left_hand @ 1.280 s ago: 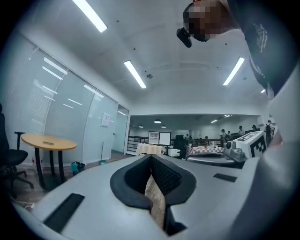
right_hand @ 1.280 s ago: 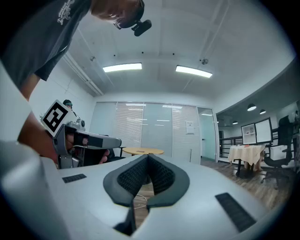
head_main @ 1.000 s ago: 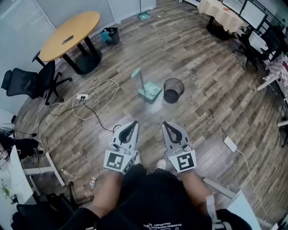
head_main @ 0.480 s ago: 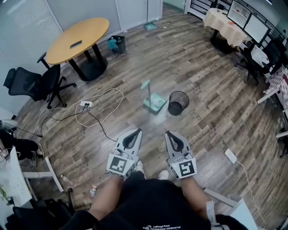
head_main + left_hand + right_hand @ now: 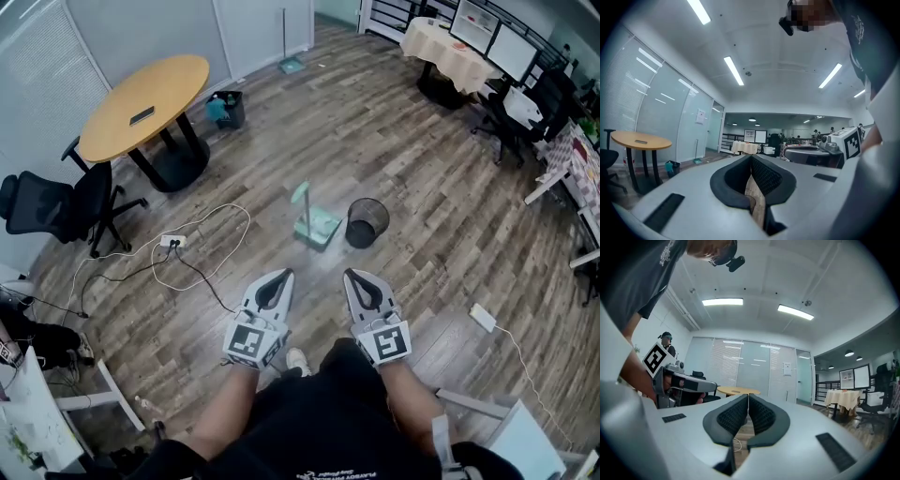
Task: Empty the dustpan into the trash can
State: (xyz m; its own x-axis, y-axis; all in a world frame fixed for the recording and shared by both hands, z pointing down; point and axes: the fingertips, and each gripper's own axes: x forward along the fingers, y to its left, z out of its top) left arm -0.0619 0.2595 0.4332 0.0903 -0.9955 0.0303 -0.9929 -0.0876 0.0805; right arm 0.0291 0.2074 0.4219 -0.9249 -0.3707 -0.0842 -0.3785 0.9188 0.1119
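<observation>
A wide wooden floor (image 5: 422, 178) of an open office fills the head view, seen from above by a standing person. At far left stands a round yellow table (image 5: 145, 94), with a black office chair (image 5: 52, 202) near it. Ahead of the person, well apart from both grippers, a black mesh trash can (image 5: 366, 222) stands upright. Just beside it, on its left, rests the green dustpan (image 5: 317, 228), its long handle (image 5: 302, 192) rising from the pan (what lies in the pan is too small to tell). A white cable (image 5: 202, 246) loops over the floor to the left of the way ahead. Nearest, the left gripper (image 5: 277, 275) and the right gripper (image 5: 355, 275) point forward side by side. Each has its jaws clenched together on nothing, and each gripper's own view shows the pads meeting with only floor beyond.

Several things could go wrong from here. The jaws must part before either can take the thin handle, and arriving clenched would likely push it over and scatter the load. A shallow or off-centre grip could let the pan swing and spill short of the trash can. The trash can looks light and sits very near the dustpan, so a careless reach may knock it over. The cable loops could catch a foot.
</observation>
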